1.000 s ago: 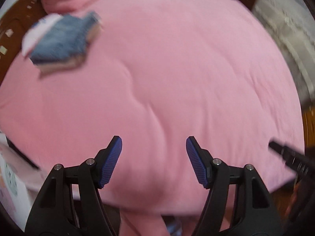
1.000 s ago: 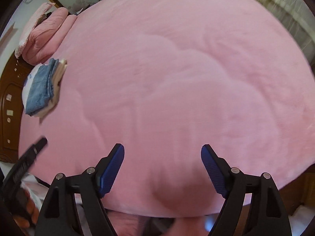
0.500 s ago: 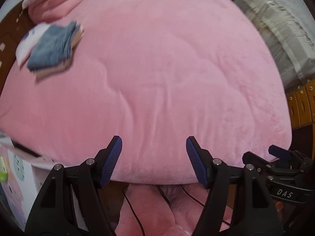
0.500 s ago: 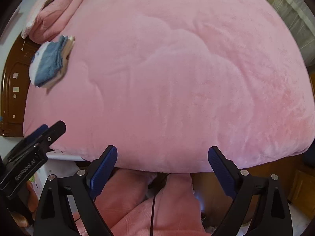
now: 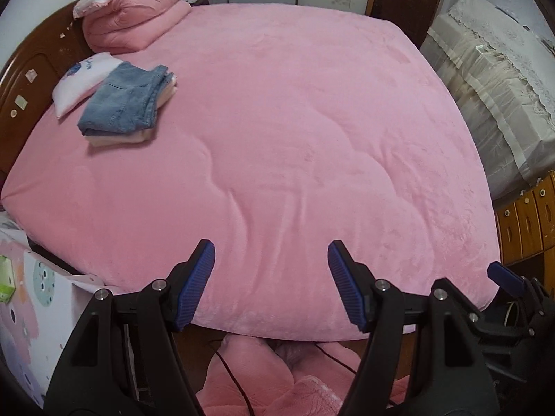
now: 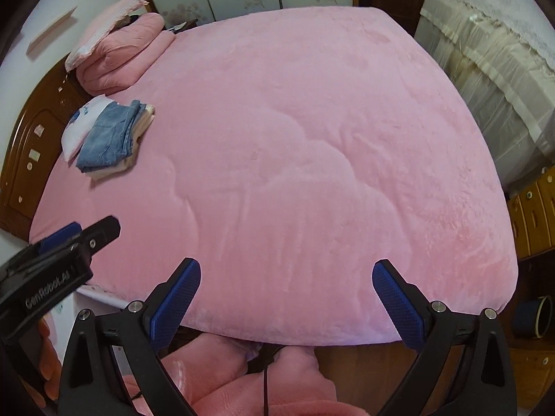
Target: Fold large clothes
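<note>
A stack of folded clothes with blue jeans (image 5: 125, 102) on top lies at the far left of the pink bed (image 5: 295, 131), partly on a white pillow (image 5: 81, 78). It also shows in the right wrist view (image 6: 109, 137). My left gripper (image 5: 271, 274) is open and empty, held above the bed's near edge. My right gripper (image 6: 286, 289) is open and empty, also over the near edge. Each gripper shows at the side of the other's view. A pink garment (image 6: 242, 378) lies below the grippers, in front of the bed.
A folded pink quilt (image 5: 135, 22) sits at the bed's far left corner by the wooden headboard (image 5: 24, 79). A covered piece of furniture (image 5: 496, 83) and wooden drawers (image 5: 527, 215) stand to the right. A patterned box (image 5: 31, 298) stands at the near left.
Both grippers have pulled back and up from the bed surface toward its near edge. The whole bed and the room around it have come into view. Both stay open.
</note>
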{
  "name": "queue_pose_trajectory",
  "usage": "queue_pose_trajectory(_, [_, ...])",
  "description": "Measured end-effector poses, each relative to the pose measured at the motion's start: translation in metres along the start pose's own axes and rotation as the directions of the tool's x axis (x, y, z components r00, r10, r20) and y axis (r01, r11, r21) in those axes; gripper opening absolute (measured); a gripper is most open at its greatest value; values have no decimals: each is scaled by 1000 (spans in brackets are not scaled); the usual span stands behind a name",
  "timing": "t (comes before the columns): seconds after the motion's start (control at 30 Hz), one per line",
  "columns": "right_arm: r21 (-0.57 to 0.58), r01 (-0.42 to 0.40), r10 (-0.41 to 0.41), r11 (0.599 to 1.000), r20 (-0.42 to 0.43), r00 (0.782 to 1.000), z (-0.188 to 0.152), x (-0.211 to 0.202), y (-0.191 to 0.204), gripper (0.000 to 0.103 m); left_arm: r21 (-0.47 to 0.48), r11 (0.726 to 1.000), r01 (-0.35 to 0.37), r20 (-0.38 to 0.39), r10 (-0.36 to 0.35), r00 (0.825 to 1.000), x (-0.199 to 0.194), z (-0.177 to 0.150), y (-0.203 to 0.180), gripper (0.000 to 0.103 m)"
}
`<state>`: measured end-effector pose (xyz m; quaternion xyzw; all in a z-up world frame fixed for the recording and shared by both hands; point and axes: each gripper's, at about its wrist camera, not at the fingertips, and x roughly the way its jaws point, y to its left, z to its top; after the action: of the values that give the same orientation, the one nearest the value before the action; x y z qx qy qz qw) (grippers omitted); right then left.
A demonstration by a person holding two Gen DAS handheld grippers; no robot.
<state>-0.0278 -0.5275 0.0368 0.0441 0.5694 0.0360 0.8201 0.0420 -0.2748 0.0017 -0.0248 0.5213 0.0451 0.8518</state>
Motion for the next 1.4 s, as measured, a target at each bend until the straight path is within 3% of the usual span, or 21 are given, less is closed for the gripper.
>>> queue_pose_trajectory(0.23, [7, 16, -16, 1000, 61, 998, -11, -25, 15, 103, -18, 999, -31, 68, 32, 997, -20, -10, 14, 65])
queue_pose_trajectory(0.33, [1, 8, -8, 1000, 70, 998, -8, -30, 17, 103, -16, 999, -36, 82, 38, 996, -25, -13, 16, 74])
queue_pose_trajectory(0.63, [-28, 17, -15, 999, 76, 997, -13, -36, 18, 103, -23, 999, -34, 38, 35, 999, -20, -23, 20, 81])
queue_pose_trajectory(0.8, [-38, 28, -26, 999, 63, 998, -14, -36, 11, 103, -14, 999, -31, -3, 31, 1000, -11, -29, 20, 92])
queue_pose_trajectory(0.87, [-44, 36, -34, 998, 53, 998, -13, -33, 8, 103, -9, 1000, -27, -4, 27, 1000, -9, -31, 18, 103])
queue_pose_trajectory(1.4, [-63, 55, -54, 997, 5, 999, -8, -15, -5, 103, 76, 997, 4, 5, -4, 1000, -5, -27, 2, 103])
